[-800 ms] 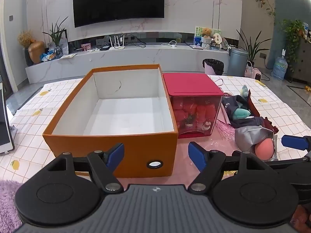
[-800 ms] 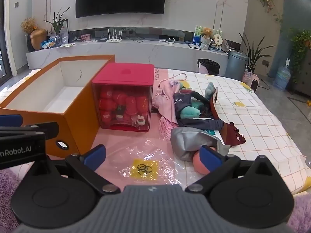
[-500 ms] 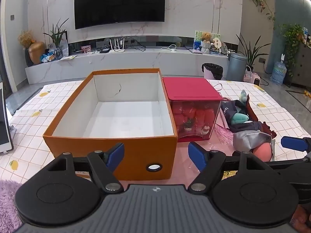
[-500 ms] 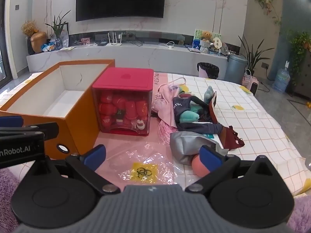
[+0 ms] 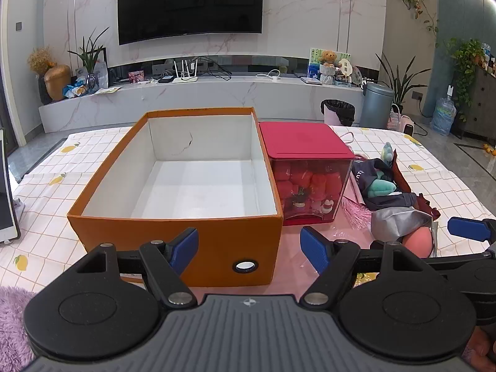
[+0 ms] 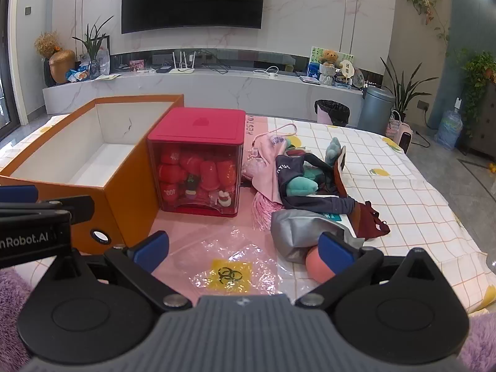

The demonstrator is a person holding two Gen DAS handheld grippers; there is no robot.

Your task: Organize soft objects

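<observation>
An open, empty orange box (image 5: 173, 238) with a white inside stands on the table; it also shows in the right wrist view (image 6: 124, 192). A pile of soft objects (image 6: 313, 186) lies right of the red-lidded box: pink cloth, dark garments, a teal plush, a silver pouch (image 6: 297, 232) and a pink ball (image 6: 319, 268). The pile also shows in the left wrist view (image 5: 387, 195). My left gripper (image 5: 249, 249) is open and empty before the orange box's front wall. My right gripper (image 6: 243, 248) is open and empty, just short of the pile.
A clear box with a red lid (image 5: 305, 142), full of red items, stands between the orange box and the pile. A clear plastic bag with a yellow biohazard label (image 6: 231, 272) lies on the pink mat. A purple fluffy rug (image 5: 12, 319) borders the near edge.
Both grippers have pulled back and risen slightly; the boxes and the pile sit a little farther away and lower in the views. Both stay open and empty.
</observation>
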